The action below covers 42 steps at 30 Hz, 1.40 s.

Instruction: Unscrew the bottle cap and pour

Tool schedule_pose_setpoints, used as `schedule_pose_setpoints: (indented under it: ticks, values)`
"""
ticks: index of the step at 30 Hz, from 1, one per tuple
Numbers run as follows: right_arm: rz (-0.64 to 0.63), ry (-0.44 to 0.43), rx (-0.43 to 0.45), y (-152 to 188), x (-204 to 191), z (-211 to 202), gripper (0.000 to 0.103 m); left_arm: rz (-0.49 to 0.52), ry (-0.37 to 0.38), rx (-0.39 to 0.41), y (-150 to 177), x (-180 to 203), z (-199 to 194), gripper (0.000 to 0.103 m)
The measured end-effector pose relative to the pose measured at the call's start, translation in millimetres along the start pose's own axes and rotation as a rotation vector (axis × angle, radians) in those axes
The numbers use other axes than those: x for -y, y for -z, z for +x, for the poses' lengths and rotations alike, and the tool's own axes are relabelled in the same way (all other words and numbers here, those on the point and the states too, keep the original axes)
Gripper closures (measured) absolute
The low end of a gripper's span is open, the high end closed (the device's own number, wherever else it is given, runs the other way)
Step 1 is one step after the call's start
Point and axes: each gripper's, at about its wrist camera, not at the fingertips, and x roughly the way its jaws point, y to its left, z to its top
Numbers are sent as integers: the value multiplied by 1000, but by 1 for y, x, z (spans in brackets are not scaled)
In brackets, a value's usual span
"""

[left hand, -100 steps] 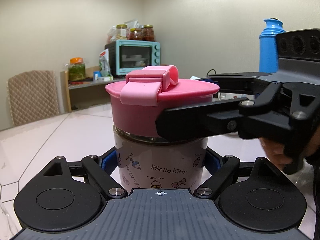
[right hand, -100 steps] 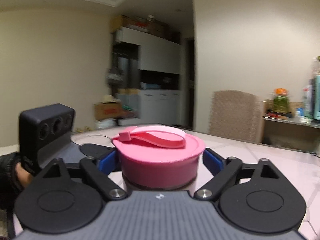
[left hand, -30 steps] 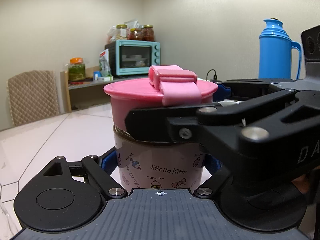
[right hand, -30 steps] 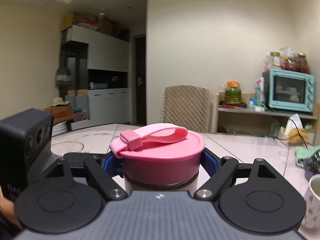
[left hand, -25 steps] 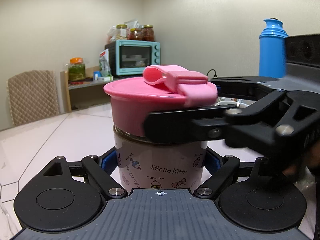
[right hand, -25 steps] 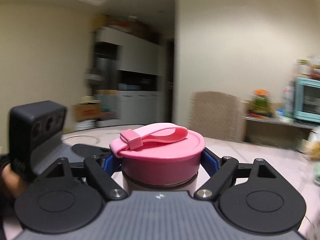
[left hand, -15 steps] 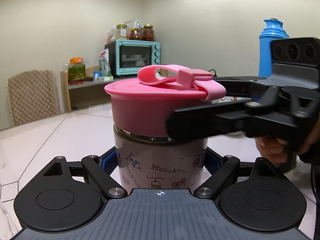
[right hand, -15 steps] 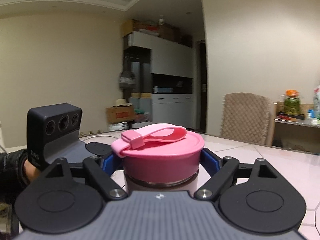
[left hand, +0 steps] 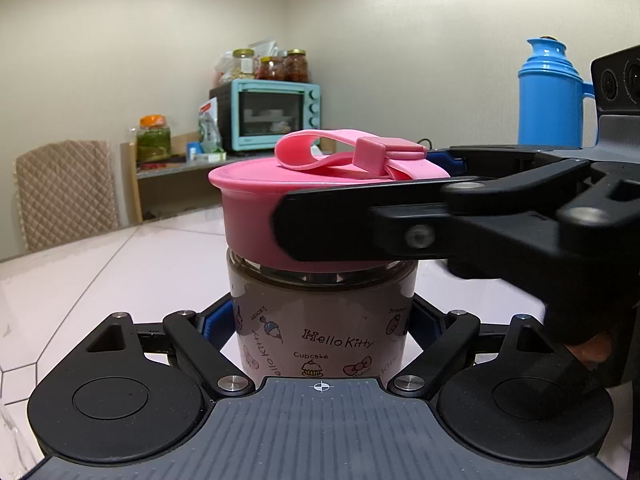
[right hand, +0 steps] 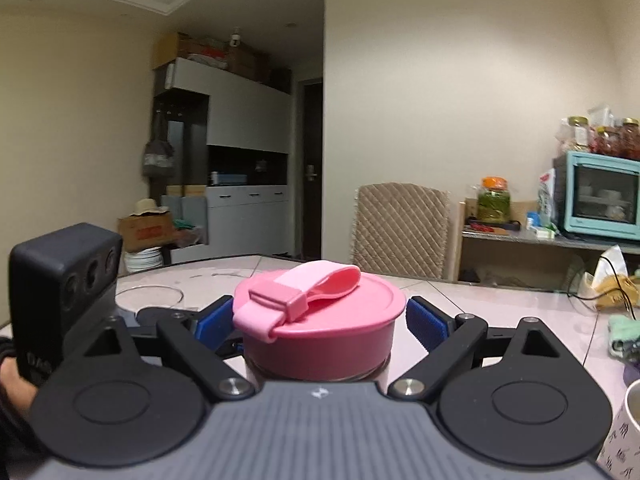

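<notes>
Left wrist view: left tool (left hand: 320,324) pinches the printed bottle (left hand: 320,316), which stands upright on the pink tabletop (left hand: 120,264). Right tool (right hand: 320,322) straddles the pink cap (right hand: 320,336); its jaws have just been closing, yet its blue pads (right hand: 426,324) stand apart from the cap sides, not pressing. Cap sits on the bottle.

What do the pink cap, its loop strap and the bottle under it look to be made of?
The pink cap looks like matte moulded plastic, evenly coloured with soft highlights. Its loop strap seems to be soft silicone or rubber, since it bends into a curl. The bottle appears to be glass or clear hard plastic with printed cartoons; a shiny transparent neck shows, and I can't tell which.
</notes>
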Motion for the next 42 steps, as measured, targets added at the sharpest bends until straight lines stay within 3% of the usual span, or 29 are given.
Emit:
schedule_pose_setpoints:
  ticks: [7,12,23,26,29,42]
  values:
    - [38,55,2,5,-10,4,17,0,0,0,0,0,0,13]
    - [14,33,5,7,-7,2,18,-1,0,0,0,0,0,13]
    - [-60,-254,19,4,35,5,18,0,0,0,0,1,0,13]
    - [-61,-290,21,2,40,5,18,-1,0,-1,0,0,1,13]
    - [-43,-261,23,1,35,3,16,-1,1,0,0,0,0,13]
    - [26,52,-4,-3,-10,-9,11,0,0,0,0,-1,-1,13]
